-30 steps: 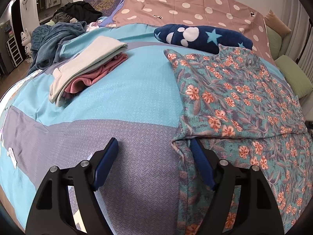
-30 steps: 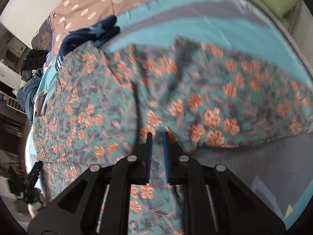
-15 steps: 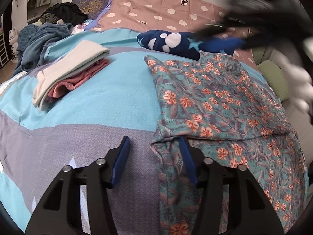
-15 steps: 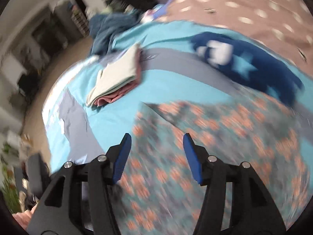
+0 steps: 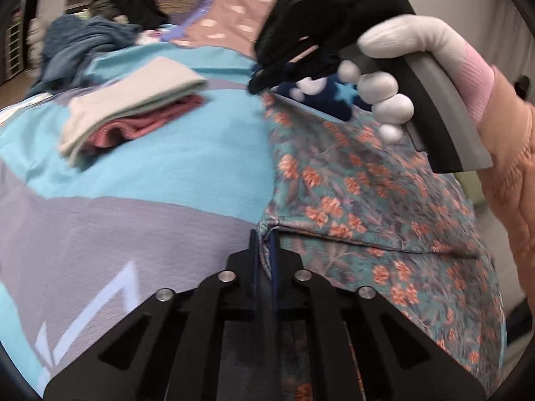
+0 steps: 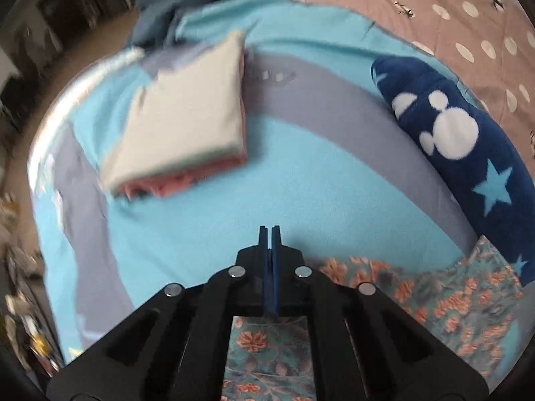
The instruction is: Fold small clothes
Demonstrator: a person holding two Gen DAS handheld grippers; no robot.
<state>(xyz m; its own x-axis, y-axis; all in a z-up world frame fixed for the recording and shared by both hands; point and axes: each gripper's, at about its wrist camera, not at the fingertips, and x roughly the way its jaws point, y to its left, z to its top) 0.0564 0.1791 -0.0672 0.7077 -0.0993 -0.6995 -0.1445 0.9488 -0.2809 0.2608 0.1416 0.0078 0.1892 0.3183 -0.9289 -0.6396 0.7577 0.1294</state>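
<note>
Floral garment [image 5: 367, 200], lying on the bed [image 5: 167, 167] with its long axis running away from me: I am pinching its near left corner in the left gripper [image 5: 263, 254] and its far left corner in the right gripper [image 6: 270, 267], both clenched on cloth.
</note>
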